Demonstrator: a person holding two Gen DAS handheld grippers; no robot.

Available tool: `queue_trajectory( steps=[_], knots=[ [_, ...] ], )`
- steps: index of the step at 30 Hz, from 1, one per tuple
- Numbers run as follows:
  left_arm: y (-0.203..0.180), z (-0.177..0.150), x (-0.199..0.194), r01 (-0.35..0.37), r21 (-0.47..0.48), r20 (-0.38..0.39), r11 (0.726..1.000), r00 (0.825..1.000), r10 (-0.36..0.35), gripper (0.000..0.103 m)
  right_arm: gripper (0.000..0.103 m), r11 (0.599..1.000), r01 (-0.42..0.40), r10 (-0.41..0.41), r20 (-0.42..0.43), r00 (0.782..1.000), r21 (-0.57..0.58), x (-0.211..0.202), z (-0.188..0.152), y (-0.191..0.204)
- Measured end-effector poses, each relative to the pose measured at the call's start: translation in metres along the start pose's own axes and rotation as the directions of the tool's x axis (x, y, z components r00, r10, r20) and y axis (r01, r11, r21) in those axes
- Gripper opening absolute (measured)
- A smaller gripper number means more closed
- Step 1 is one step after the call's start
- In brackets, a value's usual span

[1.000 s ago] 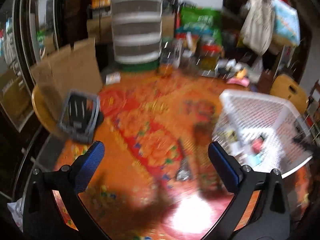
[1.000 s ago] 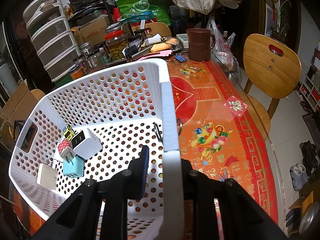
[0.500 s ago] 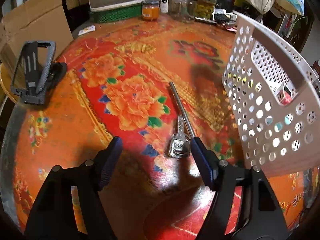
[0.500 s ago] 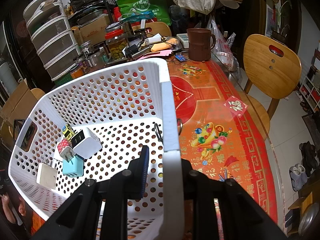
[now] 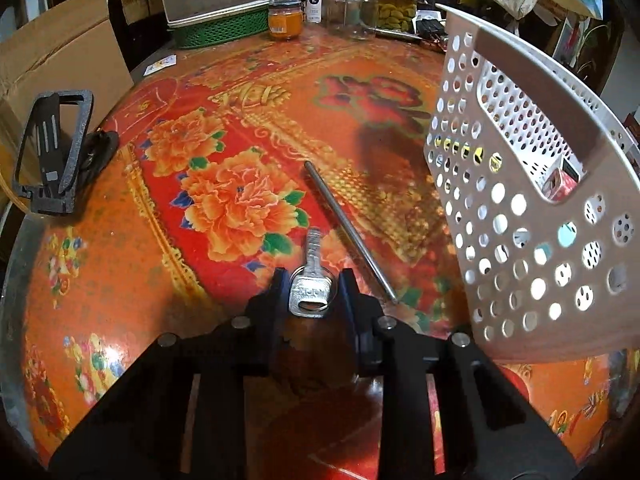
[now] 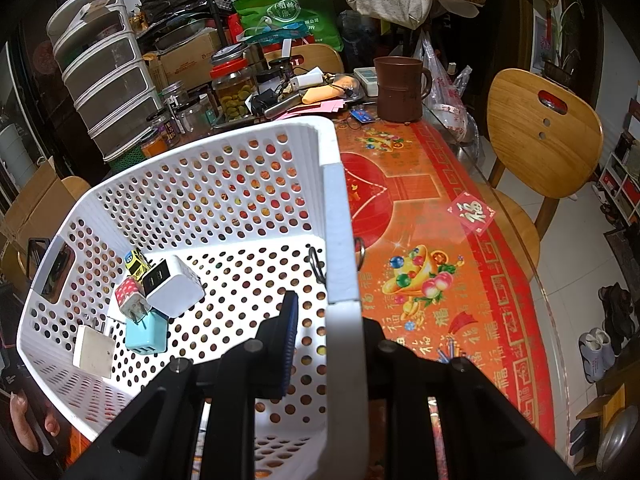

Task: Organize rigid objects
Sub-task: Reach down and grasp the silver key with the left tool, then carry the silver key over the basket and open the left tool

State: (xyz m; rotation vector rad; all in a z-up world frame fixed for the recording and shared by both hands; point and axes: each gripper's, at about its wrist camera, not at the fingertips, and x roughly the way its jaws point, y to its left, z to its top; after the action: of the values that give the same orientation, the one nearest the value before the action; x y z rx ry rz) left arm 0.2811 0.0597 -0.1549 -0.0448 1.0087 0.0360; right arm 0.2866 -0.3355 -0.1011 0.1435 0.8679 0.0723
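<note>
My left gripper (image 5: 312, 280) is shut on the head of a silver key (image 5: 311, 284) that lies on the orange floral tablecloth; its blade points away from me. A thin metal rod (image 5: 348, 232) lies just right of the key. The white perforated basket (image 5: 532, 208) stands to the right, tilted. My right gripper (image 6: 326, 312) is shut on the basket's wall (image 6: 340, 240). Inside the basket lie several plug chargers (image 6: 172, 286), a small yellow toy car (image 6: 136, 264) and a white adapter (image 6: 94, 352).
A black phone stand (image 5: 52, 152) sits at the table's left edge beside a cardboard box (image 5: 52, 60). Jars (image 5: 394, 4) and a green tray with grey drawers (image 5: 216, 0) line the far edge. A brown mug (image 6: 400, 88) and wooden chair (image 6: 540, 140) are to the right.
My left gripper came down to the table and closed from wide open onto the key's head. My right gripper has stayed shut on the basket wall.
</note>
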Motion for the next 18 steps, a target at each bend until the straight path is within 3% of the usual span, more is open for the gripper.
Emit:
queue_trajectory(
  steps=[10, 11, 12, 18],
  knots=[
    [0.019, 0.003, -0.024, -0.003, -0.034, 0.063, 0.999, 0.998, 0.005, 0.021, 0.021, 1.0, 0.001, -0.001, 0.001, 1.0, 0.001, 0.0, 0.0, 0.0],
    [0.02, 0.004, -0.028, -0.004, -0.035, 0.071, 0.999, 0.997, 0.007, 0.019, 0.021, 1.0, 0.001, -0.001, 0.0, 1.0, 0.0, 0.0, 0.001, 0.001],
    [0.022, 0.006, -0.033, 0.002, -0.032, 0.075, 0.999, 0.997, 0.0, 0.005, 0.021, 1.0, 0.001, -0.001, 0.0, 1.0, 0.0, 0.0, 0.001, 0.001],
    [0.021, 0.013, -0.053, -0.01, -0.017, 0.107, 1.0, 0.994, 0.012, 0.002, 0.021, 1.0, 0.001, -0.001, 0.0, 1.0, -0.001, 0.0, 0.0, 0.0]
  ],
)
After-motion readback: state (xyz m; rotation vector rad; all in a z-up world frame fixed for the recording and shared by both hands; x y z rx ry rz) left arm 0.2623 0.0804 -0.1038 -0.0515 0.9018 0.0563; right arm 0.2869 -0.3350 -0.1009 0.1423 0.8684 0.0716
